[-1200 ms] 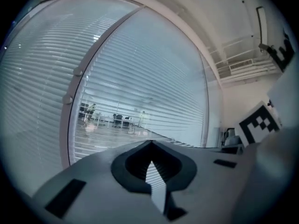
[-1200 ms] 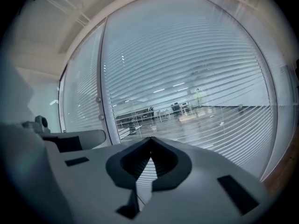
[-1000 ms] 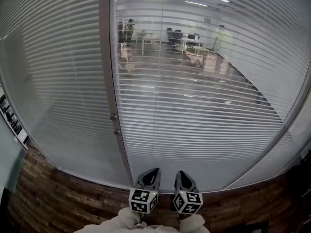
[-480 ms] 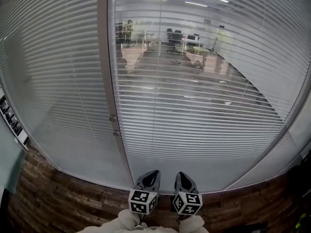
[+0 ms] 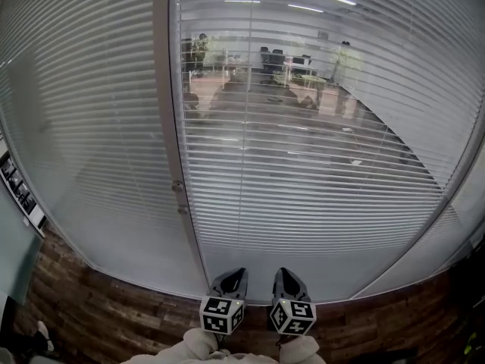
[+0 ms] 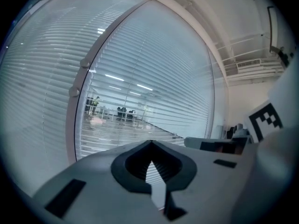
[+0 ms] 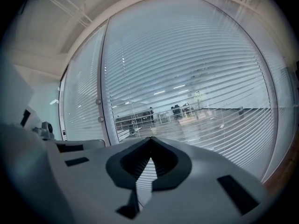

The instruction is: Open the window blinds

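Straight ahead, right of the upright frame (image 5: pixel 164 89), hang the thin, easily bent blinds (image 5: pixel 303 165), so my left gripper (image 5: pixel 236 273) and right gripper (image 5: pixel 282 273), both closed and empty, should probably turn that frame's small knob (image 5: pixel 176 186).

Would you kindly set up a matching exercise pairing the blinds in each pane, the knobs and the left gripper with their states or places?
Column one:
1. left-pane blinds
2. right-pane blinds
3. knobs
4. left gripper

Column two:
A. jaws together, nothing held
B. on the frame post
C. slats tilted, office visible through them
D. slats shut, nothing visible through them

Pairs: 1-D, 2-C, 3-B, 4-A
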`<action>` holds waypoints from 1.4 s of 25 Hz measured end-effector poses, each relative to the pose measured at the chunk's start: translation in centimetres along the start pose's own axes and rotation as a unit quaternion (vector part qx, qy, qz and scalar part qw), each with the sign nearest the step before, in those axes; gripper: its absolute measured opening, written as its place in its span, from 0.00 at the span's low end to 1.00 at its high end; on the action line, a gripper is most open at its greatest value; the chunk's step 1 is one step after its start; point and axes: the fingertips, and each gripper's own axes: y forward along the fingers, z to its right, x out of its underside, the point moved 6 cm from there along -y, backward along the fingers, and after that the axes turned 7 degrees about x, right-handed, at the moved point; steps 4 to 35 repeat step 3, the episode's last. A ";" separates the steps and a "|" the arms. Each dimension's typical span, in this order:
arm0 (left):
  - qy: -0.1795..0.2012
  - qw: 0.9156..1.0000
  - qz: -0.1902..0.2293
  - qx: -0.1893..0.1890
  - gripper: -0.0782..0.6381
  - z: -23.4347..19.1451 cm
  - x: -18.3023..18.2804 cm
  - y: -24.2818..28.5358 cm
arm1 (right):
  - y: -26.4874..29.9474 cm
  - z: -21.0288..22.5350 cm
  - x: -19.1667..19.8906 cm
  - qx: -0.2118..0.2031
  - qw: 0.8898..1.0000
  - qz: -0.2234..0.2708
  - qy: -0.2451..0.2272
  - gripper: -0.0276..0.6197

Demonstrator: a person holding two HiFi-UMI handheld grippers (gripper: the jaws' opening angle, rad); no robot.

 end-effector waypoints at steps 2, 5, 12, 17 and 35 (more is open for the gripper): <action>0.001 1.000 -0.001 -0.002 0.11 -0.1 0.0 -0.2 | 0.0 -0.2 -0.1 -0.003 1.000 0.000 0.000 0.06; 0.001 1.000 -0.001 -0.003 0.11 -0.1 0.0 -0.3 | 0.0 -0.4 -0.1 -0.005 1.000 0.000 0.000 0.06; 0.001 1.000 -0.001 -0.003 0.11 -0.1 0.0 -0.3 | 0.0 -0.4 -0.1 -0.005 1.000 0.000 0.000 0.06; 0.001 1.000 -0.001 -0.003 0.11 -0.1 0.0 -0.3 | 0.0 -0.4 -0.1 -0.005 1.000 0.000 0.000 0.06; 0.001 1.000 -0.001 -0.003 0.11 -0.1 0.0 -0.3 | 0.0 -0.4 -0.1 -0.005 1.000 0.000 0.000 0.06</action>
